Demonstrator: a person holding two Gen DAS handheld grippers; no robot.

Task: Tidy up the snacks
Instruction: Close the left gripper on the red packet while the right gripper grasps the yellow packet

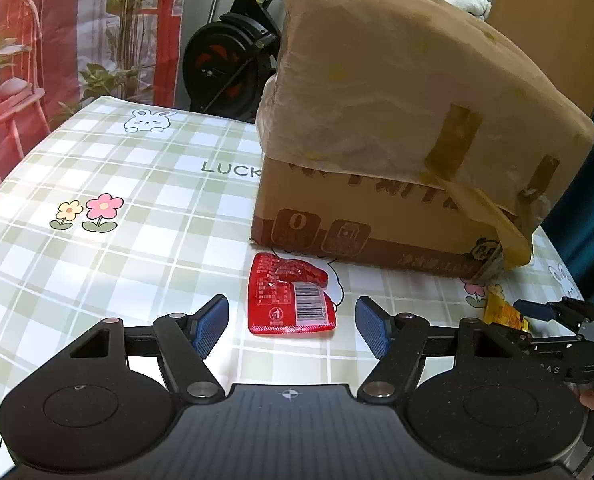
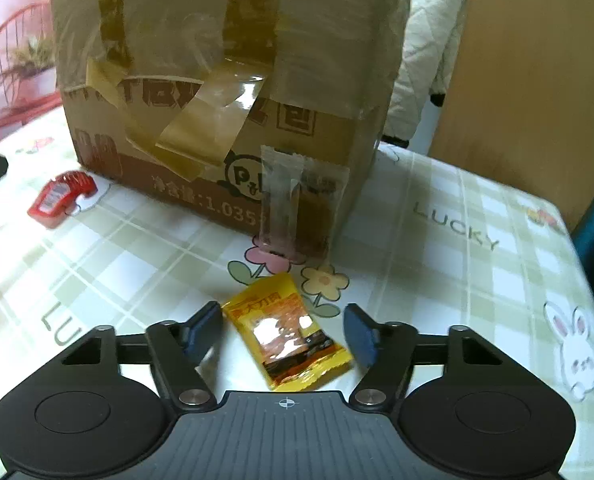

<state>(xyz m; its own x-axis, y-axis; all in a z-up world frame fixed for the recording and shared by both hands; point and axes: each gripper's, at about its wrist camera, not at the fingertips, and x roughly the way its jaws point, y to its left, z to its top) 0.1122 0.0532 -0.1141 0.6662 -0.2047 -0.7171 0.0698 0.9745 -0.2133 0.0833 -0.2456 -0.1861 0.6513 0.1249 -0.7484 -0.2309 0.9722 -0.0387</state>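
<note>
A red snack packet [image 1: 291, 296] lies on the checked tablecloth just in front of a taped cardboard box [image 1: 397, 128]. My left gripper [image 1: 292, 326] is open, its blue pads on either side of the packet's near end. A yellow snack packet [image 2: 293, 332] lies on the cloth between the open fingers of my right gripper [image 2: 283, 332]. A clear-wrapped brown snack [image 2: 297, 208] leans upright against the box [image 2: 225, 80]. The red packet also shows at the left in the right wrist view [image 2: 61, 198]. The right gripper [image 1: 537, 312] and yellow packet [image 1: 503, 312] show at the right in the left wrist view.
The table [image 1: 117, 208] has a green checked cloth with rabbits and flowers. An exercise bike [image 1: 233, 56] stands behind the table. A wooden panel [image 2: 529, 60] and a pale quilted cloth [image 2: 433, 40] are at the back right. A red chair [image 2: 13, 72] is at the far left.
</note>
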